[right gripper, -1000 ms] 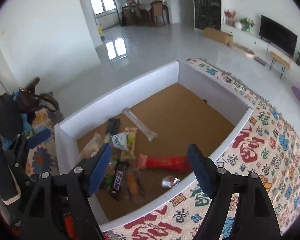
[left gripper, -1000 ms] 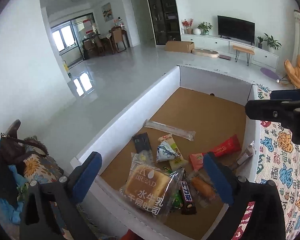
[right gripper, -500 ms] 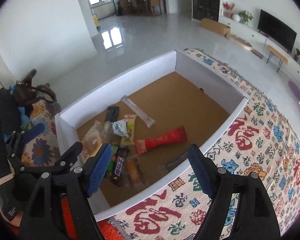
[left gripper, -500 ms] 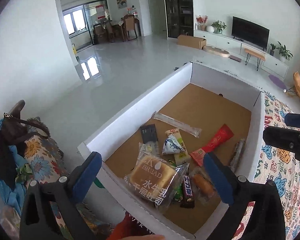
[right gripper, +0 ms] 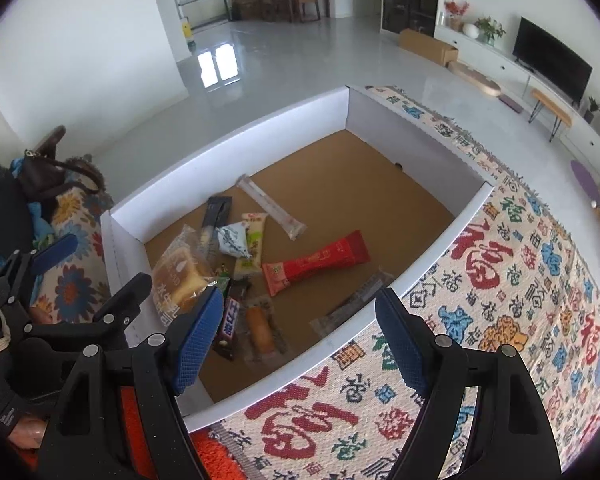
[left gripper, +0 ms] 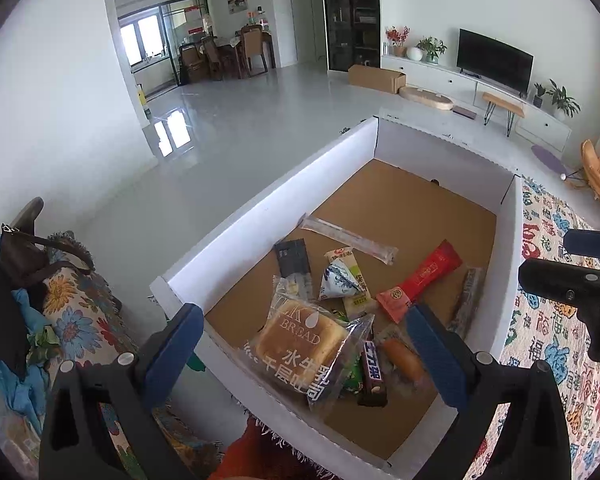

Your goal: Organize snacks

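- The snacks lie heaped at the near end of the box (left gripper: 268,200), a white-walled carton with a brown floor; its far half is bare.
- Left gripper (left gripper: 302,344) hovers above the box's near wall, fingers spread wide, holding nothing.
- Right gripper (right gripper: 300,336) hangs over the box's right wall, where it meets the patterned cloth (right gripper: 520,280); its fingers are also spread and hold nothing.
- The bread (left gripper: 300,336) sits directly ahead of the left gripper, between its fingers in that view, partly on top of a green packet and beside the dark bar (left gripper: 372,376).
- The red pack (right gripper: 316,262) lies ahead of the right gripper, its long axis running diagonally from the heap toward the box's right wall.
- A clear stick (left gripper: 348,238) lies farthest from the near wall, also diagonal.
- Judgement: the left gripper is nearer the bread, the right nearer the red pack; gripping the pack across its narrow width would call for a wrist turn.
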A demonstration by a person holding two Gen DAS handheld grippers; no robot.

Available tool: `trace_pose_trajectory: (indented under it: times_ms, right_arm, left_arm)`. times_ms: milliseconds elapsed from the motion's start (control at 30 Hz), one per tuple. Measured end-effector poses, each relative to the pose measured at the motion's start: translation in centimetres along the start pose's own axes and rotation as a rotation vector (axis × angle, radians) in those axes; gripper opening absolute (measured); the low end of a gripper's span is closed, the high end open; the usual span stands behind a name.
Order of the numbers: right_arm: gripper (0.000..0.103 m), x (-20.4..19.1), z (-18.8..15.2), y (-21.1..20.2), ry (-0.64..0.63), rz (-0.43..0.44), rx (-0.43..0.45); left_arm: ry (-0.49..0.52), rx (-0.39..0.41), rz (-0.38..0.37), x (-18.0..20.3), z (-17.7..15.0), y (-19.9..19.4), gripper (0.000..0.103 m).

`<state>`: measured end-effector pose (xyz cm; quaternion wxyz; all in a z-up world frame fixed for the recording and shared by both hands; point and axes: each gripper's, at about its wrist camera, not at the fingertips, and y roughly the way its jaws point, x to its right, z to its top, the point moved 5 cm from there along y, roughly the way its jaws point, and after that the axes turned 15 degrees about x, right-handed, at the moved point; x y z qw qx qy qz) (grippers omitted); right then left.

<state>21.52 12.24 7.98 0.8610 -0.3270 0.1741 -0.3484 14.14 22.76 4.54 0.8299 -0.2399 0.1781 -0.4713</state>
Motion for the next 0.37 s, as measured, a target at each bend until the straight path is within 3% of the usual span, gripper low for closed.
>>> trace_pose_trajectory:
  times_ms: [367]
  right_arm:
    - [0.081, -0.07, -0.24, 0.21, -0.001, 0.001, -0.005]
  left_arm:
    - [-0.014, 0.007, -0.016, 0.04, -0.10, -0.26, 0.103]
